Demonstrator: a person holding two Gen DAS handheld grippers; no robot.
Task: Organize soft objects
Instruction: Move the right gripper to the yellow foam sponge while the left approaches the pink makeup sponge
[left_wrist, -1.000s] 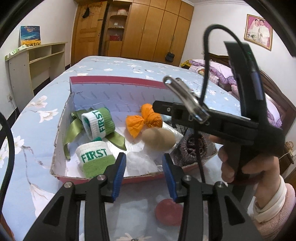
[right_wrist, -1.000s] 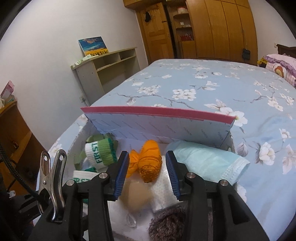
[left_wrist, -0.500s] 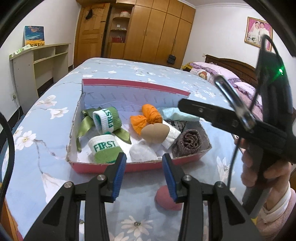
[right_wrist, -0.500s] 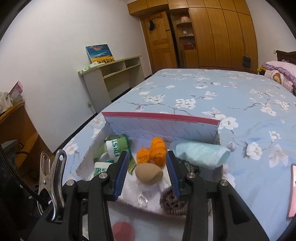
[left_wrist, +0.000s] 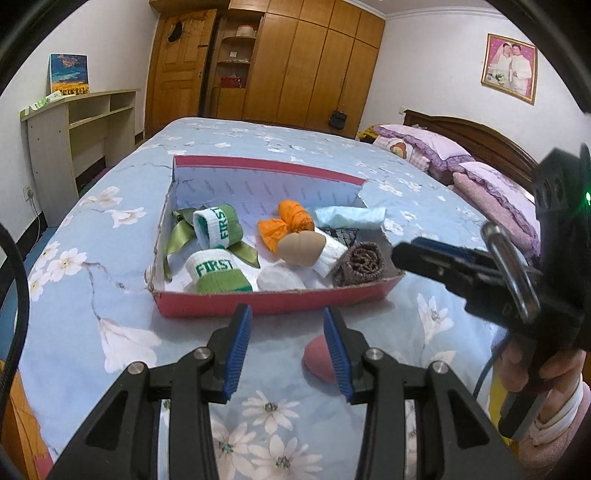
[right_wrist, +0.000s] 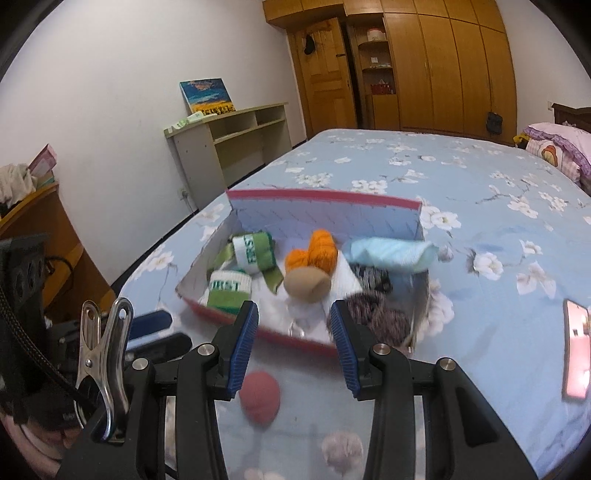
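A red cardboard box lies open on the flowered bed. In it are two green-and-white "FIRST" wristbands, a green ribbon, an orange cloth, a beige sponge, a light blue cloth and a brown knitted roll. A pink sponge rests on the sheet outside the box's near wall. My left gripper hovers open and empty just short of that wall, the sponge by its right finger. My right gripper is open and empty too, above the box front, the pink sponge below its left finger.
The right-hand tool and a hand fill the right of the left wrist view. A pink phone lies on the bed right of the box. Pillows are at the headboard; a shelf unit and wardrobe stand beyond the bed.
Both grippers have drawn back from over the box toward its near side and risen a little. The box looks smaller and the pink sponge has come into full view. Jaws unchanged.
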